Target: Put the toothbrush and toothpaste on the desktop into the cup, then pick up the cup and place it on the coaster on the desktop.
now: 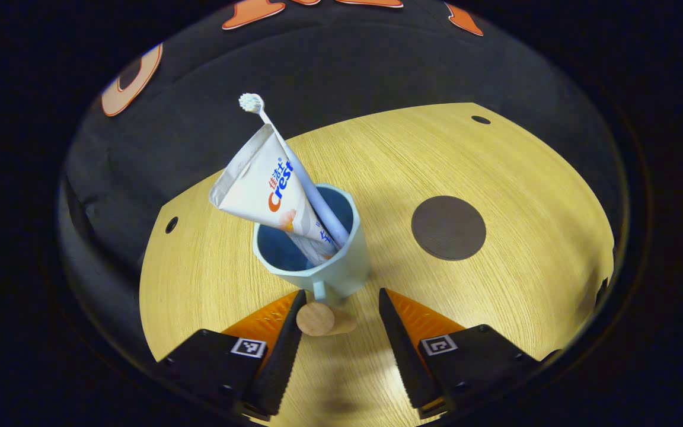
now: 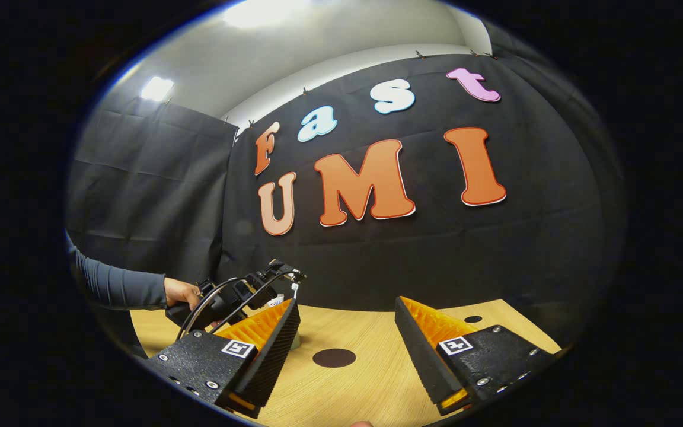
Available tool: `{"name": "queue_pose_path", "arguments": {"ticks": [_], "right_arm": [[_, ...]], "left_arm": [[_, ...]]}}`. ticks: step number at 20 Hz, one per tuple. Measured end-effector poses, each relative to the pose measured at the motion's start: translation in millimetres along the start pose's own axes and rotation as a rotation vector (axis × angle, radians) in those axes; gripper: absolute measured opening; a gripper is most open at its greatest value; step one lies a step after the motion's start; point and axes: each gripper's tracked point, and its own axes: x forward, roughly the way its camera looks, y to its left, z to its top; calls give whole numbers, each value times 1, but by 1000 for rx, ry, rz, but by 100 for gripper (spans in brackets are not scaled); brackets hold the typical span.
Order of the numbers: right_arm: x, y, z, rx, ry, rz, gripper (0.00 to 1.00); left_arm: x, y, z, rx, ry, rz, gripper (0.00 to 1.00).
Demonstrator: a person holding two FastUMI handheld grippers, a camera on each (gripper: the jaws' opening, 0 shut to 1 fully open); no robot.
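Brush (image 1: 294, 163) and paste (image 1: 267, 190) are both in the cup (image 1: 318, 249), leaning up and away from the left gripper (image 1: 341, 314). Cup stands on the desk (image 1: 525, 284), handle (image 1: 319, 292) pointing straight back into that gripper's spread jaws, nothing held. Coaster (image 1: 448, 228) lies near the cup, off to its right in the left gripper view, bare. Right gripper (image 2: 347, 329) hangs open and empty, further back. Left is the nearer one; the next move looks like closing on the handle.

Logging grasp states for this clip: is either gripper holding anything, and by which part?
Nothing is held. The left gripper is open around the cup's handle without pressing it; the right gripper is open in the air.
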Motion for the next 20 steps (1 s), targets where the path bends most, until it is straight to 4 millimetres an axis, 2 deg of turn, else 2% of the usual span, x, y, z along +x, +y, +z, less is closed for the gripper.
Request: {"name": "queue_pose_path", "arguments": {"ticks": [1, 3, 4, 6, 7, 8, 9, 11, 12, 13, 14, 15, 16, 17, 18, 20], "right_arm": [[-1, -1, 1, 13, -3, -2, 97], [-2, -4, -2, 30, -6, -8, 97], [-1, -6, -4, 35, -4, -14, 97], [2, -7, -4, 46, -2, -19, 97], [1, -8, -4, 54, 0, -18, 97], [1, -7, -6, 61, 1, -17, 97], [2, -6, -7, 65, 3, -17, 97], [3, -4, -7, 67, 7, -15, 97], [3, -4, -7, 65, 8, -13, 97], [2, -4, -8, 62, 10, -15, 97], [3, -4, -8, 59, 12, -14, 97], [3, -3, -8, 59, 13, -14, 97], [3, -4, -9, 58, 16, -16, 97], [4, -3, -10, 58, 18, -15, 97], [4, -4, -11, 57, 22, -18, 97], [5, -4, -9, 61, 23, -18, 97]], "left_arm": [[-1, -1, 2, 1, 7, 4, 65], [-5, 5, 7, 2, 19, 19, 60], [-7, 7, 5, -11, 18, 19, 54], [-3, 6, 6, -25, 12, 6, 46], [-3, 3, 1, -36, 15, -7, 39], [0, 2, -2, -45, 7, -5, 38], [1, -3, -2, -46, 14, -15, 27], [3, -4, 5, -56, -4, -21, 27], [12, -5, 4, -57, 7, -27, 22], [17, -6, 9, -69, -6, -33, 22], [18, -1, 3, -82, -6, -41, 22], [19, 4, 5, -102, -25, -50, 22], [19, 1, -3, -120, -30, -60, 22], [19, 0, 3, -132, -39, -76, 18], [19, 5, 3, -155, -53, -82, 18], [10, 3, 10, -182, -72, -115, 18]]}}
